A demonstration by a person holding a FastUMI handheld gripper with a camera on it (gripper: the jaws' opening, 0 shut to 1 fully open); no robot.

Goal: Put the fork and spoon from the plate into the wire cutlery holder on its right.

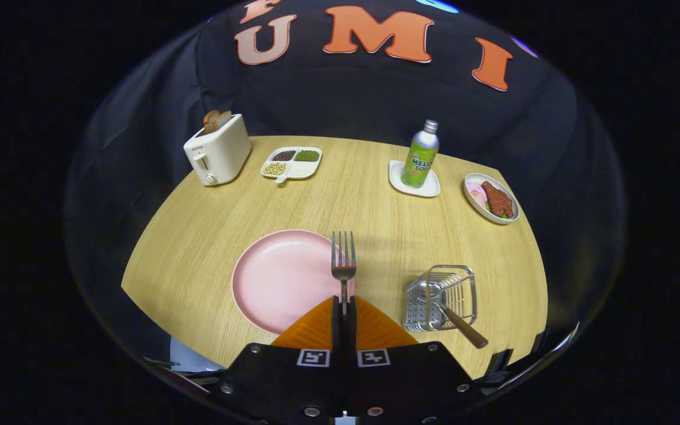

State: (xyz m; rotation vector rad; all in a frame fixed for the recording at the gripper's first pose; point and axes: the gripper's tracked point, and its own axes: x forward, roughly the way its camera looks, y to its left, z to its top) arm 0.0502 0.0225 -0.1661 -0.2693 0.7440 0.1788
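My gripper (343,304) is shut on a metal fork (343,260), whose tines stick out ahead of the fingertips and point away from me. The fork hangs over the right edge of a bare pink plate (278,280) on the wooden table. To the right of the fingers stands the wire cutlery holder (441,297). A spoon with a brown wooden handle (464,326) rests in the holder, its handle leaning out toward the near right.
At the table's far side stand a white toaster (217,154) with bread, a divided dish of beans (291,162), a green soda bottle (420,156) on a white coaster, and a plate of food (491,198). The table's curved front edge runs close below the plate.
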